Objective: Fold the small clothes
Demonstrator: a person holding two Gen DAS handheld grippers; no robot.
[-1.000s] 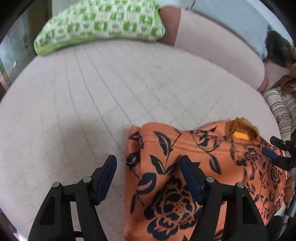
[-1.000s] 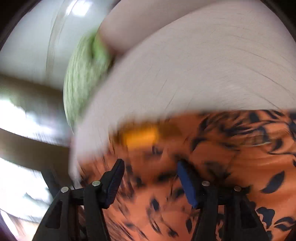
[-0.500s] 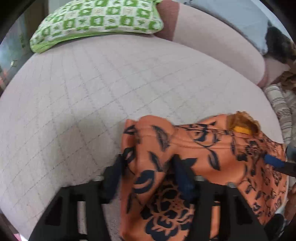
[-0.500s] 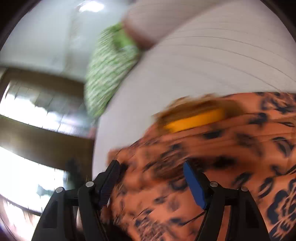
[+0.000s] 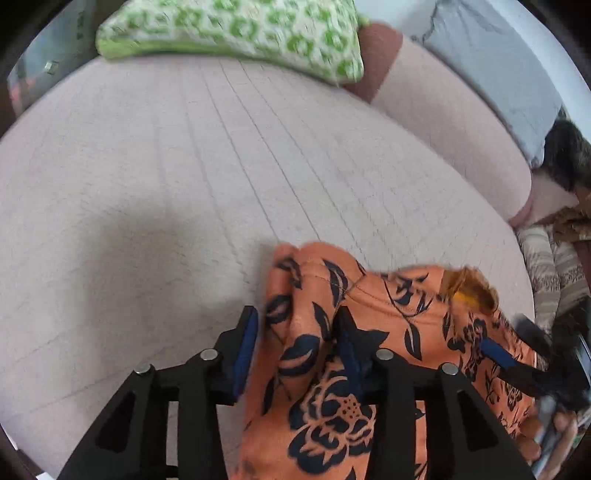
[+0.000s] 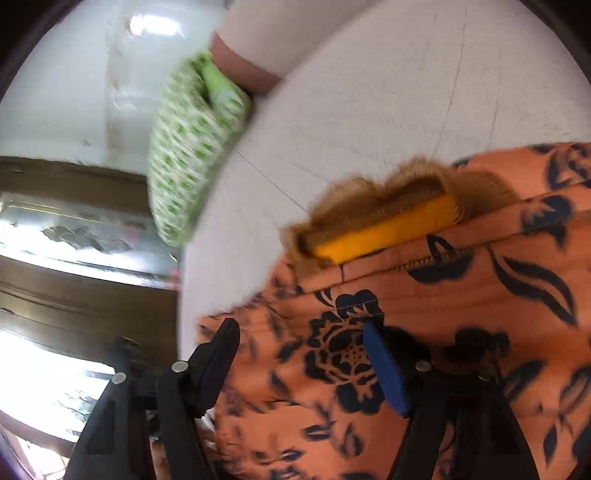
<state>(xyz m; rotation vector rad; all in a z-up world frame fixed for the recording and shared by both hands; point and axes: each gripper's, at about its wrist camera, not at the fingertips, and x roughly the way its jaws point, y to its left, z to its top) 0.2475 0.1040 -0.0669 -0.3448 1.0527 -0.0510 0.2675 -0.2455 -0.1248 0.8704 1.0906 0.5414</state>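
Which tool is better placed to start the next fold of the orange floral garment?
Left. The left tool already pinches a bunched corner of the orange floral garment; the right tool straddles flat cloth, unclamped.

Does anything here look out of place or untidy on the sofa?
Nothing looks damaged or spilled. The orange floral garment lies bunched rather than flat, one corner pinched up by the left gripper. A green patterned cushion sits at the far edge.
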